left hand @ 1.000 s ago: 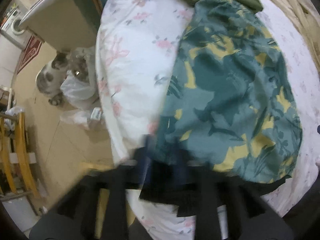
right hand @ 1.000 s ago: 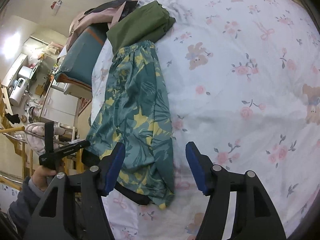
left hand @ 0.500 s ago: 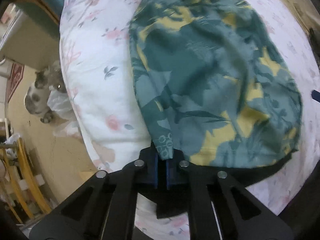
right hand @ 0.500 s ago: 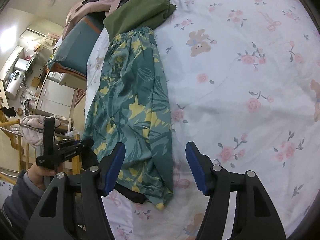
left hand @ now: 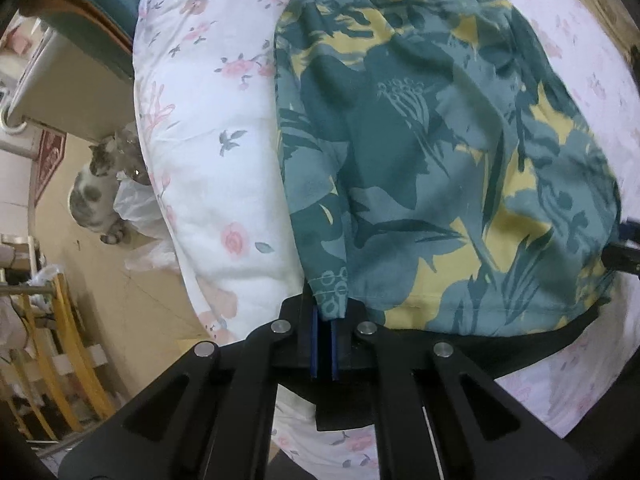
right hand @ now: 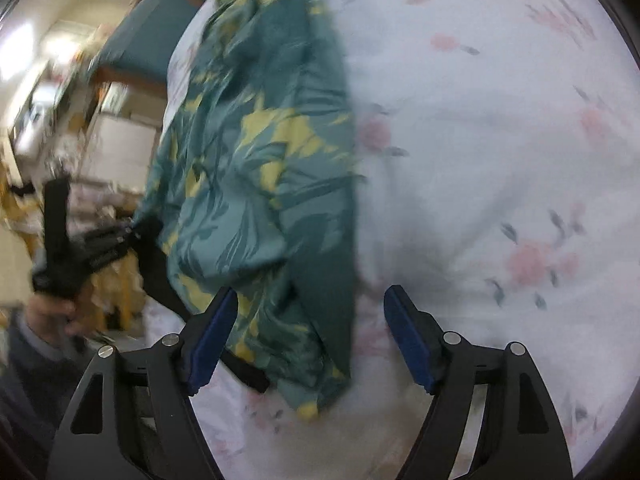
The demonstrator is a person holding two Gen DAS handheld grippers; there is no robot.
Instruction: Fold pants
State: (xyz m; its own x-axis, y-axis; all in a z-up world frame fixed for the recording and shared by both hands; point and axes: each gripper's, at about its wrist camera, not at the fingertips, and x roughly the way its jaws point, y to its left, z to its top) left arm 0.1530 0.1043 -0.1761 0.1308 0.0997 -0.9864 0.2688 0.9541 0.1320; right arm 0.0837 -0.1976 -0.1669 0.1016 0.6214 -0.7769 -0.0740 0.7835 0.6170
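L gripper (left hand: 324, 354) clamps pants (left hand: 432, 152) hem; R gripper (right hand: 308, 340) spread wide.

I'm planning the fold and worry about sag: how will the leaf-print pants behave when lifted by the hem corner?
The pants look thin and rumpled, so they will probably droop limply from the left gripper, which pinches one hem corner. They seem light; the pinch likely holds. The right gripper hovers open over the other hem corner; grasping it should limit sagging.

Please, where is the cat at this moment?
In the left wrist view the cat sits on the floor at the far left, beside a white plastic bag and next to the edge of the floral bed cover.
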